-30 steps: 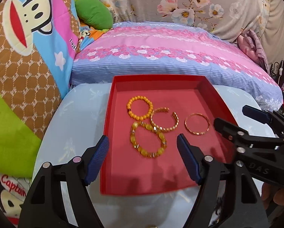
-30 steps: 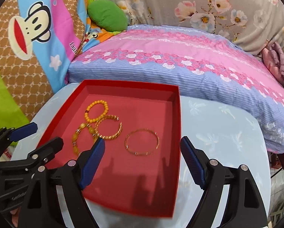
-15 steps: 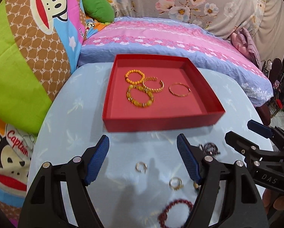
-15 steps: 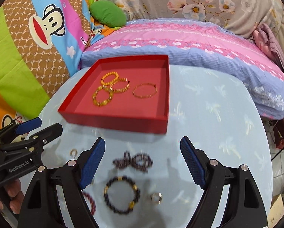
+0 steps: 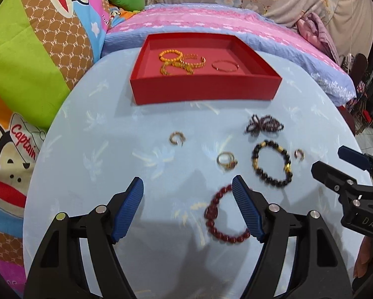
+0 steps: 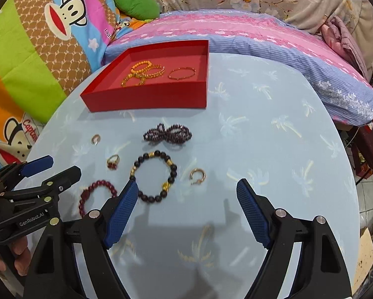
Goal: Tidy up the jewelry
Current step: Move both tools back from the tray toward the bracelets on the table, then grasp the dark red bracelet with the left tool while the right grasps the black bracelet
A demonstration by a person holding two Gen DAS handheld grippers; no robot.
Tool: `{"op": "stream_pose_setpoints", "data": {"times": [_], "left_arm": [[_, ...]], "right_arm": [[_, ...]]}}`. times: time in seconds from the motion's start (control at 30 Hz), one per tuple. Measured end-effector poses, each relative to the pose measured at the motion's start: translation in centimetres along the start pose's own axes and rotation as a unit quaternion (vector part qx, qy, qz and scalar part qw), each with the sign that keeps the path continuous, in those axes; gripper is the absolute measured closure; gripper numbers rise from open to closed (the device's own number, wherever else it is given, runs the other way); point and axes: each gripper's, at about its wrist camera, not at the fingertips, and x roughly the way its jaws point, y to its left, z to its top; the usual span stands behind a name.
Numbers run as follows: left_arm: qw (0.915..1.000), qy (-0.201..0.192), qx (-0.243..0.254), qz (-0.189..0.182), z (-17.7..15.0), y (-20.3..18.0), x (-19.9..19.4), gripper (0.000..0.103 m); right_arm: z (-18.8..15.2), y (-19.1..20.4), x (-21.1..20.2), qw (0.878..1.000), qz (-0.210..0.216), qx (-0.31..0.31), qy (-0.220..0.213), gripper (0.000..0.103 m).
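While both gape | dark red bracelet (image 5: 225, 220) beside left claw (image 5: 187, 208)

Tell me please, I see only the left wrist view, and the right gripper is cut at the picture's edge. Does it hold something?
Observer: No. The right wrist view shows the right gripper open, with only table between its fingers.
Operator: The ring beside the black bracelet is blurred for me. Has it a stone?
Observer: Yes, the ring carries a dark red stone.
Operator: Does any jewelry lie beyond the small gold hoop, where that gripper blocks my view?
Observer: No. Right of the gold hoop I see only the palm-print cloth.
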Motion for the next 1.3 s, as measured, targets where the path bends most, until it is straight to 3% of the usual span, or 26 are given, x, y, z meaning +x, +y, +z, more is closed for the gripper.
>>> {"op": "stream_pose_setpoints", "data": {"times": [0.3, 0.47, 0.6, 0.83, 1.1, 1.3], "left_arm": [[0.9999, 0.012, 0.000, 0.011, -2.2, -0.4, 0.9, 0.036], [0.9997, 0.021, 0.005, 0.009, -2.5, -0.8, 1.6, 0.050], [0.9996, 0.020, 0.017, 0.013, -2.8, -1.4, 1.8, 0.056], [0.9993, 0.023, 0.028, 0.002, -2.5, -2.3, 1.6, 0.091], [0.9994, 0.027, 0.019, 0.015, -2.4, -1.6, 1.7, 0.091], [0.9990, 0.027, -0.004, 0.034, -2.0, 0.3, 2.0, 0.091]], "right_arm": [[-1.9, 0.5, 0.2, 1.000, 0.003, -0.005, 0.010, 0.025], [-2.2, 1.0, 0.4, 1.000, 0.001, -0.014, 0.011, 0.025], [-2.4, 1.1, 0.4, 1.000, 0.002, -0.014, 0.013, 0.025], [-2.4, 1.2, 0.5, 1.000, 0.003, -0.014, 0.014, 0.025], [-2.4, 1.6, 1.1, 1.000, 0.009, -0.015, 0.018, 0.027], [-1.4, 2.2, 1.8, 1.000, 0.017, -0.021, 0.015, 0.035]]}}
